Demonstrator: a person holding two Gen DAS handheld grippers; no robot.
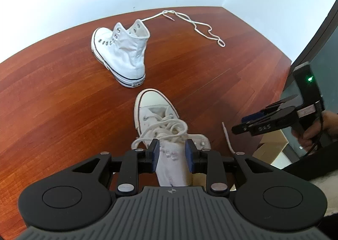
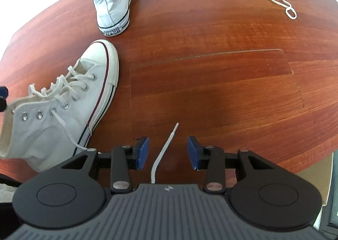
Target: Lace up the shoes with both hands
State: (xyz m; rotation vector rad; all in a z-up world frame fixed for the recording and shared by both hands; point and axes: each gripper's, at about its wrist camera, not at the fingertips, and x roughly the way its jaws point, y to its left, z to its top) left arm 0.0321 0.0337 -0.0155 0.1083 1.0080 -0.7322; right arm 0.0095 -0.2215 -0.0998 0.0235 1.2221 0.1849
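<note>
With my right gripper [image 2: 168, 151] spread astride the lace end [image 2: 166, 144] and my left gripper [image 1: 172, 153] spread empty above the near shoe [image 1: 160, 121], I'd pinch near the tip with 1 firm close.

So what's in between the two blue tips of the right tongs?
The loose end of the near shoe's lace, lying on the wooden table. The right tongs stand open around it, not pinching it. The right wrist view shows this.
</note>
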